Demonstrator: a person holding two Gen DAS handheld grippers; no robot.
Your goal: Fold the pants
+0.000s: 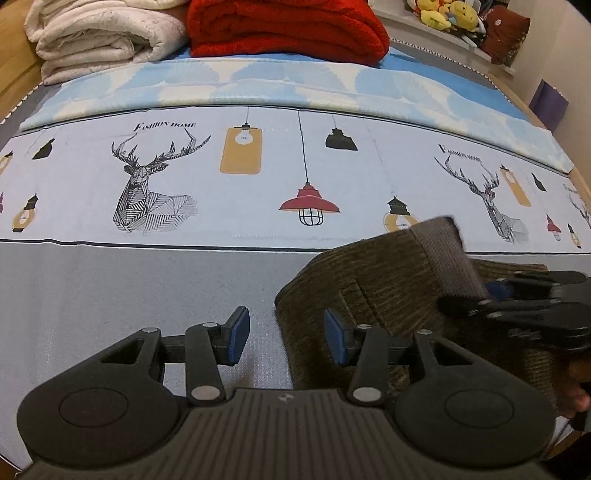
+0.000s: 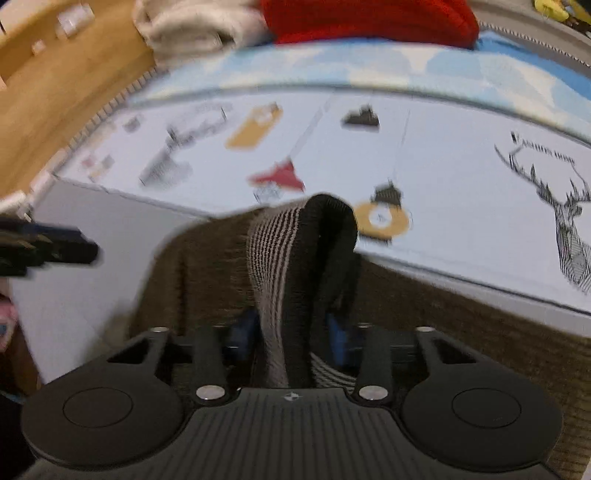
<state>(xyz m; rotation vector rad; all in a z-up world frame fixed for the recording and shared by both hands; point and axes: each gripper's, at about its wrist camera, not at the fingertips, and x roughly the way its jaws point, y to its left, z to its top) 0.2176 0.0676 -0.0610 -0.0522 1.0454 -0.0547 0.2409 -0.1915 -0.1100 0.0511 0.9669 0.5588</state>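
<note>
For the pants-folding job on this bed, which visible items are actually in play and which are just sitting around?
In play:
- brown corduroy pants with ribbed waistband
- right gripper, shut on the waistband
- left gripper, open at the pants' edge

Lying about:
- folded red fleece blanket
- rolled cream blanket
- yellow plush toys
- printed deer-and-lamp bedsheet

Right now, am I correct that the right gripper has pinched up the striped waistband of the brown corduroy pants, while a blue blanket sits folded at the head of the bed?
Not quite: the folded blanket is red, not blue, as the left wrist view shows. The rest holds: the right gripper pinches the striped waistband of the brown corduroy pants.
</note>
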